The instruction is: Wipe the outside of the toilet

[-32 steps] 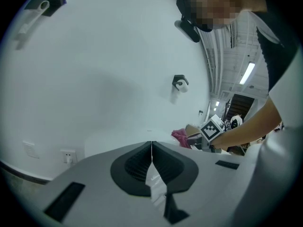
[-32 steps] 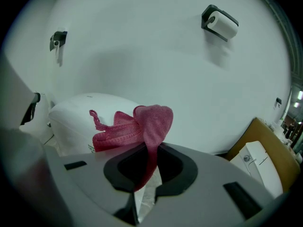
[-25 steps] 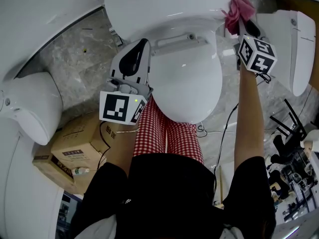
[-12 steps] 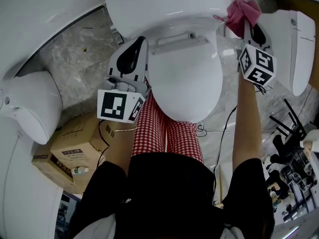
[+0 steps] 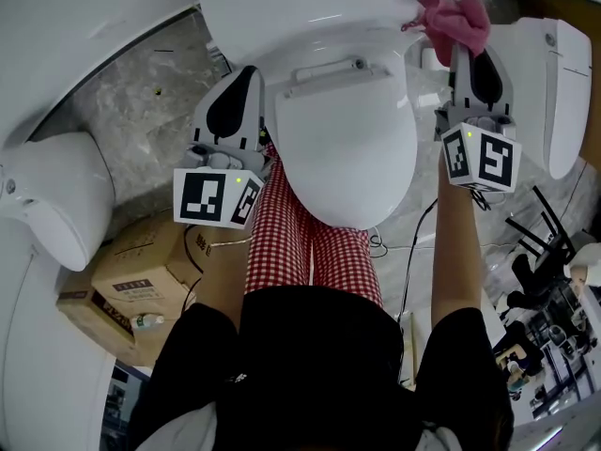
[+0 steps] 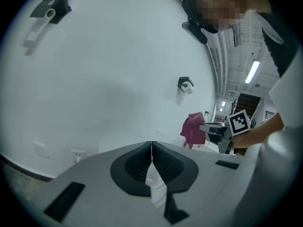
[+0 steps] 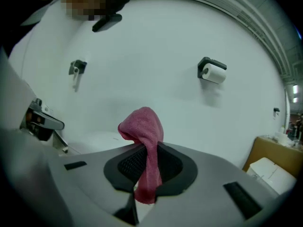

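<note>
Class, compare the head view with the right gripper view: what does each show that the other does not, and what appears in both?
Only the head view shows a cardboard box and the person's checked trousers. Only the right gripper view shows a wall-mounted toilet roll holder, and the jaws pinched on a fold of cloth that hangs down between them. Both show the pink cloth held by the right gripper.

The white toilet point(image 5: 343, 148) stands with lid shut, a bunched pink cloth point(image 5: 455, 22) against its tank's right end.
</note>
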Available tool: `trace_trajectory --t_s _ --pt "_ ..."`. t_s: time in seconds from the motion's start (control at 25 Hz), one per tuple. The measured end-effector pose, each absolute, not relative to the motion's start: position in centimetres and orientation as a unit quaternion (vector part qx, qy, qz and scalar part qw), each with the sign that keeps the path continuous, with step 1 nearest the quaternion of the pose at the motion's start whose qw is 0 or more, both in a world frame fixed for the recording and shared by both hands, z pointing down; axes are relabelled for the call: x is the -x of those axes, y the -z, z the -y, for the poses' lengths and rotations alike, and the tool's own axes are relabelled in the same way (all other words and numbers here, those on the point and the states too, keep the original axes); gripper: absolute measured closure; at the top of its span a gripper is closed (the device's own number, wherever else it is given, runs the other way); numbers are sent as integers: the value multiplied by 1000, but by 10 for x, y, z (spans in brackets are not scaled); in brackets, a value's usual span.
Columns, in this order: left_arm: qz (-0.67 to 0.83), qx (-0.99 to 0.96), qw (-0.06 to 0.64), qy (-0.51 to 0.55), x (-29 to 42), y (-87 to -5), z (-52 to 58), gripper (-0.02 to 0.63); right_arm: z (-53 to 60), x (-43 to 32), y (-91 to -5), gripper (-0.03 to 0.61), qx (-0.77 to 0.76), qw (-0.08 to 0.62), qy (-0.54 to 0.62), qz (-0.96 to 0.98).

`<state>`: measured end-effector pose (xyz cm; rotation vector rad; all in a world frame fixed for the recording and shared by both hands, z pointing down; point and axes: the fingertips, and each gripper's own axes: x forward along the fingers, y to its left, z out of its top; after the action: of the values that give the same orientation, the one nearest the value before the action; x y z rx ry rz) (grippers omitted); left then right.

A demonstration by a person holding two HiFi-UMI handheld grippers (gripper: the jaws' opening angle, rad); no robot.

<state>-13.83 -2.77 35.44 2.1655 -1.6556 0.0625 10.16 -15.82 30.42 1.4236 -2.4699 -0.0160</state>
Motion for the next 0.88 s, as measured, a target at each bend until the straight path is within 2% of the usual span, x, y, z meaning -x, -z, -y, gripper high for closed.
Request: trace_trajectory --t_s 0.32,0.6,0.88 --pt "619 -758 204 -15 158 -353 23 603 101 -19 -288 518 -362 80 11 929" --pt "635 -744 207 -8 177 -356 17 603 52 50 -294 518 -261 55 3 964" --pt "637 -742 211 -7 184 -358 13 603 8 100 -330 518 -183 83 -25 979"
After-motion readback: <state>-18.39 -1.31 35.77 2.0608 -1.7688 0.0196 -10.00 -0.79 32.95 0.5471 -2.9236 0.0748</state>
